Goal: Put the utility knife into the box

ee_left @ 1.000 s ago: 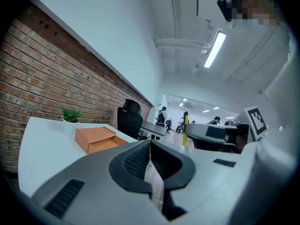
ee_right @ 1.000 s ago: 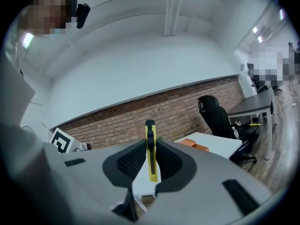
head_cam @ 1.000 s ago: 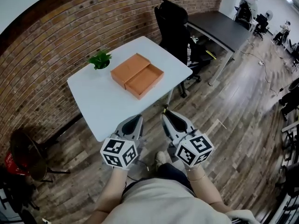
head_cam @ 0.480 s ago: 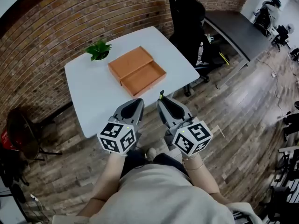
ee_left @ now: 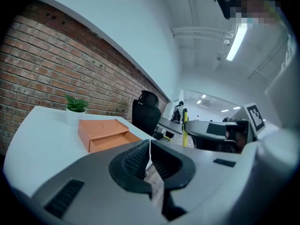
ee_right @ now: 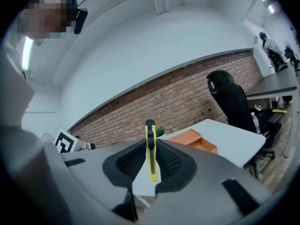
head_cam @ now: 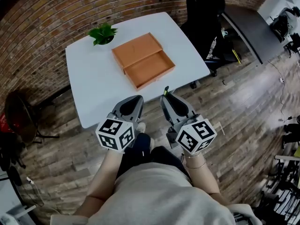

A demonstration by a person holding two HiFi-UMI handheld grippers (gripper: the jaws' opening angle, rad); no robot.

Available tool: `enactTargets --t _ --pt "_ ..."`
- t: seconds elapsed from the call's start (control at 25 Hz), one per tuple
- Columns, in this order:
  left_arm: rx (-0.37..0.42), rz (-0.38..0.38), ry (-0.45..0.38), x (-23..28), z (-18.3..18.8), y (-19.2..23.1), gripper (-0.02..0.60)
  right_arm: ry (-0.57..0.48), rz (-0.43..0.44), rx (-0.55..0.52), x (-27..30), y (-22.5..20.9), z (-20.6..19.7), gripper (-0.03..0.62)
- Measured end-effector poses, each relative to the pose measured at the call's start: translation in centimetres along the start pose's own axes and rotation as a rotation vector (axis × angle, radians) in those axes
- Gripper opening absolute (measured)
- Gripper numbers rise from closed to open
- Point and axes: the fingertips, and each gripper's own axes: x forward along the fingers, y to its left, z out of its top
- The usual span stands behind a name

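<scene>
An orange box (head_cam: 143,60) with its shallow tray open lies on the white table (head_cam: 93,86). Both grippers hover side by side just short of the table's near edge, above the floor. My right gripper (head_cam: 168,97) is shut on a yellow utility knife (ee_right: 151,149), which stands on edge between the pads with its black tip (head_cam: 166,89) poking out toward the table. In the right gripper view the box (ee_right: 192,138) lies ahead and slightly right. The left gripper (head_cam: 133,101) is shut with nothing in it; in its own view the box (ee_left: 103,132) is ahead to the left.
A small potted plant (head_cam: 103,33) stands at the table's far left corner, by the brick wall. A black office chair (head_cam: 204,3) and a dark desk (head_cam: 248,27) are beyond the table's right side. A dark round object (head_cam: 18,121) stands on the wood floor at left.
The table and box have come closer and now sit straight ahead of both grippers. The right gripper still holds the knife; the left stays shut.
</scene>
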Motion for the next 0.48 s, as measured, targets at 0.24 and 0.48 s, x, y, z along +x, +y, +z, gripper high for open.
enactTargets --t 0.24,0.48 --pt "-0.06 0.023 0.018 0.8 -0.8 2.4 0.009 0.057 -0.003 0.002 2.5 -1.2 -0.5 0.061" --pt "-0.107 0.027 0.027 2.2 -0.9 5.1 0.009 0.113 0.001 -0.03 5.9 -3.0 0.0 0.061"
